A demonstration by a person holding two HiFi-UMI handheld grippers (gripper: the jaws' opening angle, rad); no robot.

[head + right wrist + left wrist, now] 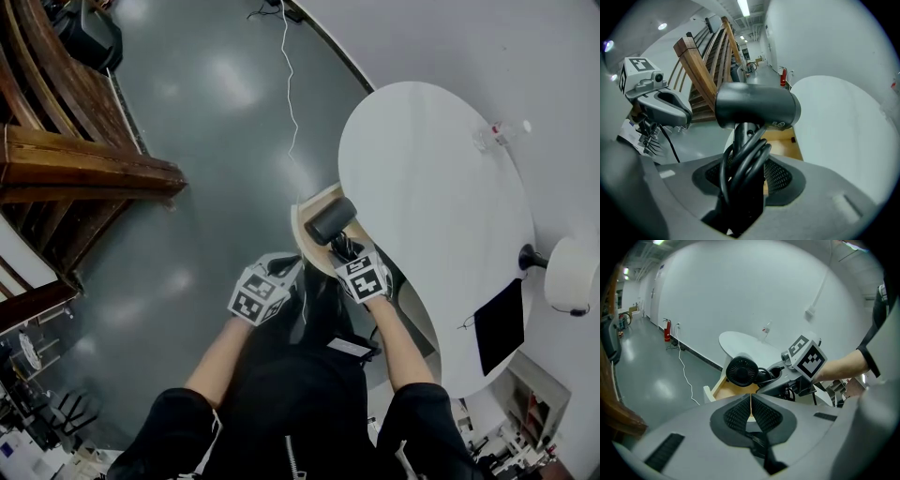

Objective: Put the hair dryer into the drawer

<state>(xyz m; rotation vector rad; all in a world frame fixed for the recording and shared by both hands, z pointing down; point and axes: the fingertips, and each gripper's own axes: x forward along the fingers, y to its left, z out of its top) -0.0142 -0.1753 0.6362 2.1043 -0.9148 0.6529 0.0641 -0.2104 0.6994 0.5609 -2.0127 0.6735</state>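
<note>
Two ribbed jaws of the right gripper are pressed onto the black handle of the dark grey, barrel-shaped hair dryer. Its glossy black cord is looped along the handle and caught in the same clamp (which, I would judge, keeps it from trailing as the dryer goes in). The barrel lies crosswise above the jaws at the middle of the right gripper view, so the dryer is carried upright by its handle; that grip leaves the bulky head free to go in first.

Behind and below it shows the pale wooden drawer, standing open under the white oval worktop. In the head view the barrel hangs over the drawer's open corner at frame centre, not yet lowered to its bottom as far as I can tell.

The left gripper has its jaws drawn together to a hairline slit with nothing between them. It hangs just left of the right one, low in the head view, and points toward the drawer. With the drawer already open, it seems to have no work here.

Farther out, a thin white cable runs over the glossy grey floor at top centre. A brown wooden stair railing fills the upper left.
</note>
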